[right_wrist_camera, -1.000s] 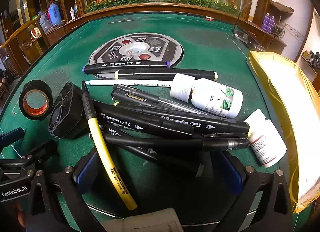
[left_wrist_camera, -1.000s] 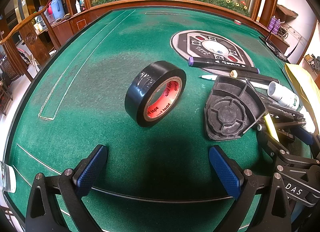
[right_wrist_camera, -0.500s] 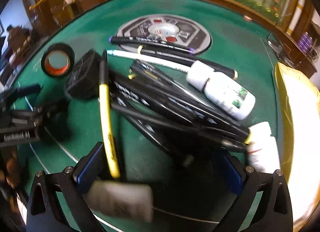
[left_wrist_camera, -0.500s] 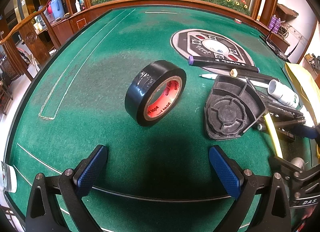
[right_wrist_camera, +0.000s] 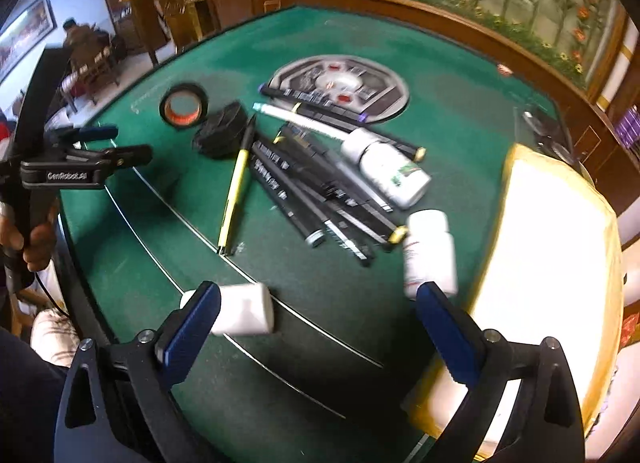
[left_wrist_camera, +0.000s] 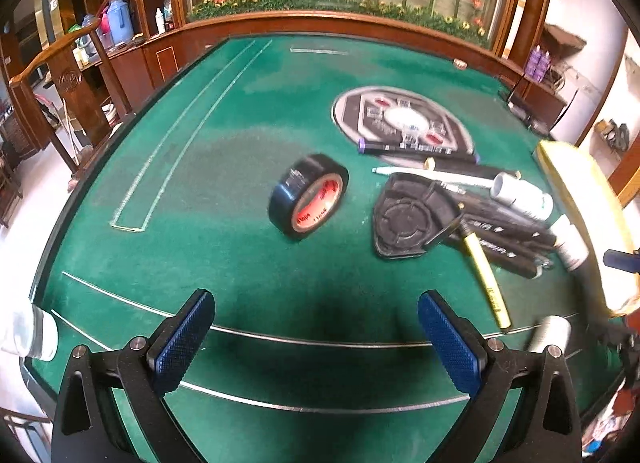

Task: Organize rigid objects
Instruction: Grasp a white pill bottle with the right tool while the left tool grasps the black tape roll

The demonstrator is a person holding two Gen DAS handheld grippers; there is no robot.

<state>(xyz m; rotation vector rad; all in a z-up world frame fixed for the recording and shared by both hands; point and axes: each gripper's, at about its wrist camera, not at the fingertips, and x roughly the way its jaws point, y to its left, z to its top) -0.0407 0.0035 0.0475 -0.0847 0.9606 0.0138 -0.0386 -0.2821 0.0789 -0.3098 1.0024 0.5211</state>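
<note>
A black tape roll with a red core lies on the green table, ahead of my open left gripper. Right of it sit a black fan-shaped part and a pile of black marker pens with a yellow pen. In the right wrist view my right gripper is open and holds nothing, hovering over the table's near edge. A small white bottle lies just by its left finger. Another white bottle and a green-labelled bottle flank the pen pile. The left gripper shows at far left.
A yellow padded envelope lies along the table's right side. The round grey centre panel sits beyond the pens. A hand grips the left tool's handle. A wooden rail rims the far edge, with chairs and shelves beyond the left side.
The right gripper has pulled back from over the pens, lifted and swung; the pile now lies farther ahead. The left gripper has also backed off and risen a little.
</note>
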